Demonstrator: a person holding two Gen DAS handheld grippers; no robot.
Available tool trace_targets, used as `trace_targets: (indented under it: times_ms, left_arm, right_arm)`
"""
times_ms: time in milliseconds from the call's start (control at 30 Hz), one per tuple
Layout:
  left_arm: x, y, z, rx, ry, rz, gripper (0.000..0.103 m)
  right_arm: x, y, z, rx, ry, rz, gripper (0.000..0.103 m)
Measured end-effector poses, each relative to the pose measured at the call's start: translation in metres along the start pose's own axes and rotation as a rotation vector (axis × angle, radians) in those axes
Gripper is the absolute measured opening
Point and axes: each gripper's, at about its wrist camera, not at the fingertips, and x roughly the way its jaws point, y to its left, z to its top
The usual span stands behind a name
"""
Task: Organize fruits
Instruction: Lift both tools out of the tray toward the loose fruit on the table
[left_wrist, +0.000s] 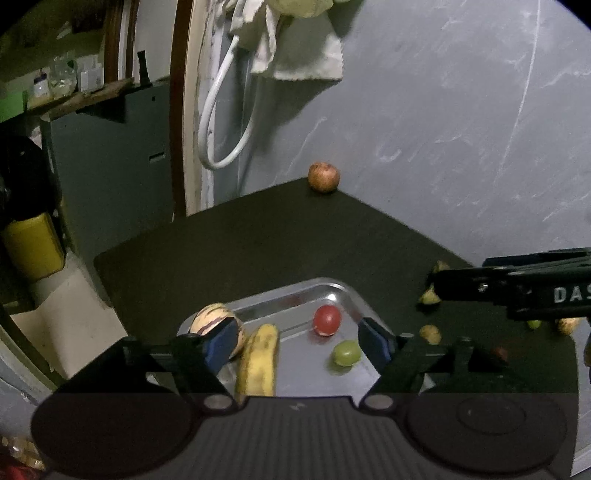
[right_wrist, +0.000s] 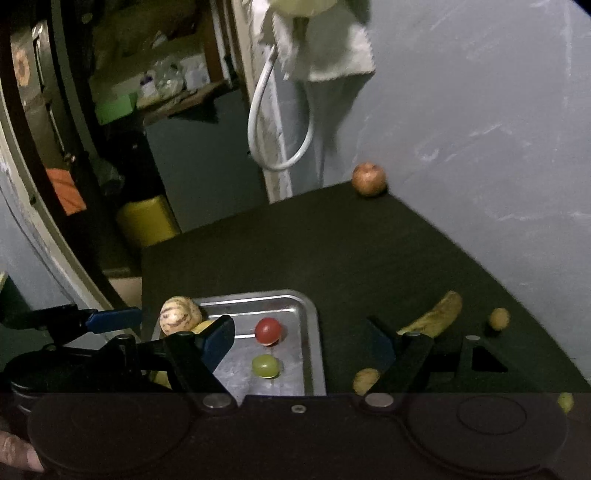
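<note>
A metal tray (left_wrist: 332, 290) on the dark table holds a striped round fruit (left_wrist: 208, 319), a banana (left_wrist: 258, 363), a red fruit (left_wrist: 327, 320) and a green grape (left_wrist: 346, 353). My left gripper (left_wrist: 299, 343) hovers open above the tray with nothing between its blue pads. My right gripper (right_wrist: 300, 347) is also open and empty, over the tray's right rim (right_wrist: 312, 325). On the table to the right lie a second banana (right_wrist: 436, 315) and small brown fruits (right_wrist: 499, 318) (right_wrist: 365, 380). A round reddish fruit (right_wrist: 369, 179) sits at the far corner.
The table's left edge (left_wrist: 107, 280) drops off beside a yellow container (left_wrist: 33, 245). A white cable loop (left_wrist: 221, 147) and a cloth (left_wrist: 306, 55) hang by the grey wall behind. One of the right gripper's fingers (left_wrist: 480, 286) reaches in over the small fruits (left_wrist: 430, 334).
</note>
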Motion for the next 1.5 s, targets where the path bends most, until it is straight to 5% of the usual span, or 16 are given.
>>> trace_targets:
  times_ms: [333,700,1500]
  left_arm:
    - [-0.050,-0.027,0.006,0.013,-0.093,-0.016,0.097]
    - [-0.094,-0.053,0.006,0.034,-0.169,-0.034,0.102]
    - [-0.108,-0.098,-0.005,0.090,-0.159,-0.082,0.102]
  right_arm:
    - [-0.077,-0.006,-0.011,0.016,-0.114,-0.010,0.088]
    - [-0.152,-0.020,-0.037,0.047,-0.203,-0.034,0.097]
    - [-0.211,-0.064,-0.091,0.157,-0.256,-0.117,0.100]
